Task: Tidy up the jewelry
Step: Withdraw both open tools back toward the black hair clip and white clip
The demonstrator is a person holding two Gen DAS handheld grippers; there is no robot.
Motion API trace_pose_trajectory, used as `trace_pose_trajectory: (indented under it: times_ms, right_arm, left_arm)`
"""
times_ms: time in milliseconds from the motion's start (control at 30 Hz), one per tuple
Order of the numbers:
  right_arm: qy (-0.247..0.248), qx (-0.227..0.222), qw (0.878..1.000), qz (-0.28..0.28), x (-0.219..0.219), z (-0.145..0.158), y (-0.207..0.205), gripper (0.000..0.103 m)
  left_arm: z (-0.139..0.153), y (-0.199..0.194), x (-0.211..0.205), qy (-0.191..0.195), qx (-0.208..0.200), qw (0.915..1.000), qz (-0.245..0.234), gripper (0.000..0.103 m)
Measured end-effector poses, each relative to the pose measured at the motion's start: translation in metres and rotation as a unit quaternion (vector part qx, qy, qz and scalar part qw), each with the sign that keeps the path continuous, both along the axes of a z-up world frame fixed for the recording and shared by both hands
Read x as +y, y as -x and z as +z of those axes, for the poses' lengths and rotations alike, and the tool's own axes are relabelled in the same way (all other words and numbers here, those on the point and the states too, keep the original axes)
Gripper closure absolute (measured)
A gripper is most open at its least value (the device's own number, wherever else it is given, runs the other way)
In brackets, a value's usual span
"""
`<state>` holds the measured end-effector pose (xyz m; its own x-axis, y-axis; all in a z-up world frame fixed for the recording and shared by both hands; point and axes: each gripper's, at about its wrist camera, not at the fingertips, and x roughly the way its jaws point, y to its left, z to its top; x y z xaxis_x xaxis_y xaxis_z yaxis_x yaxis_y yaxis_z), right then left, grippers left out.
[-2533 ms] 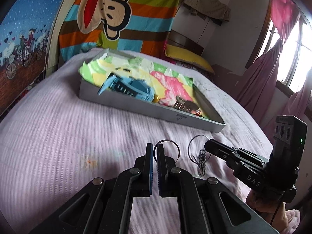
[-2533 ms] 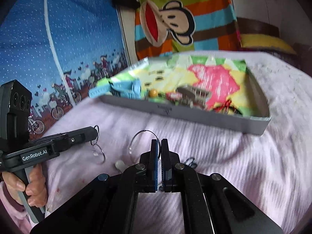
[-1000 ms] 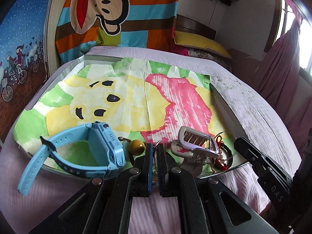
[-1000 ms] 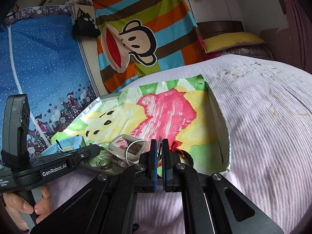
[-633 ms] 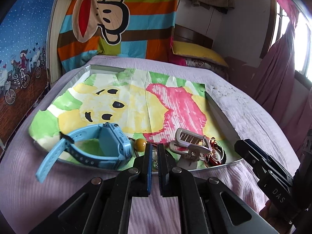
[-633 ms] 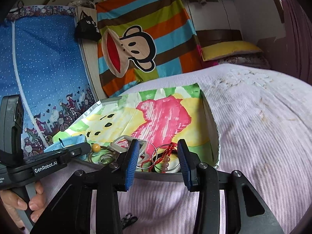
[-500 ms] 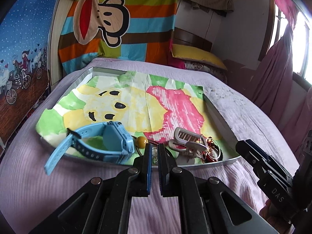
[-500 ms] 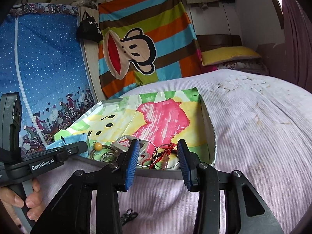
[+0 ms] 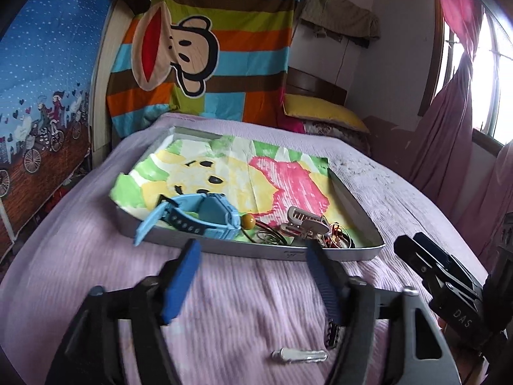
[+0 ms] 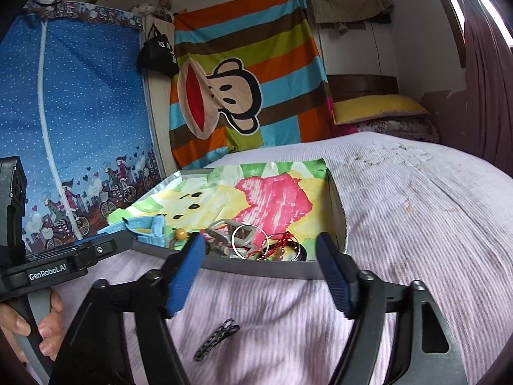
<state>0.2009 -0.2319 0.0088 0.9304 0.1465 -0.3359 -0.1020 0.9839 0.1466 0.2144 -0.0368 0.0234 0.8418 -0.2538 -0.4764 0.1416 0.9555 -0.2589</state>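
Claws: left claw (image 9: 253, 276), right claw (image 10: 261, 269) both released, short of tray (image 9: 288, 254) near rim.

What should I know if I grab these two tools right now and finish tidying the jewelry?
Left tool: open, empty, over the bedspread in front of the tray.
Right tool: open, empty, also just short of the tray.
Done: blue watch, yellow bead, silver clip, metal rings and red bead string all lie along the tray's near edge.
Left: a silver hair clip and a small black clip lie on the bedspread near you. They probably go in next.
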Motion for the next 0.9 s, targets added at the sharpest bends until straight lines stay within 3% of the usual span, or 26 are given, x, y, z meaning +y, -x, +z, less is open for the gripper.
trace_pose_trajectory:
  times_ms: [267, 333, 667, 900]
  right_arm:
    - [0.008, -0.020, 1.000, 0.013, 0.008, 0.003, 0.029, 0.006]
    - [0.013, -0.021, 1.000, 0.013, 0.009, 0.004, 0.035, 0.002]
    - [0.041, -0.007, 0.999, 0.006, 0.009, -0.001, 0.051, 0.002]
    - [0.049, 0.051, 0.997, 0.013, 0.008, -0.015, 0.039, 0.002]
  left_arm:
    - [0.000, 0.033, 0.015, -0.008, -0.026, 0.9995, 0.015, 0.000]
    - [-0.003, 0.041, 0.018, -0.009, -0.029, 0.9994, 0.017, 0.000]
    - [-0.019, 0.063, 0.028, -0.024, -0.025, 0.9992, 0.020, 0.000]
    - [-0.032, 0.063, 0.030, -0.029, -0.003, 0.9995, 0.013, 0.000]
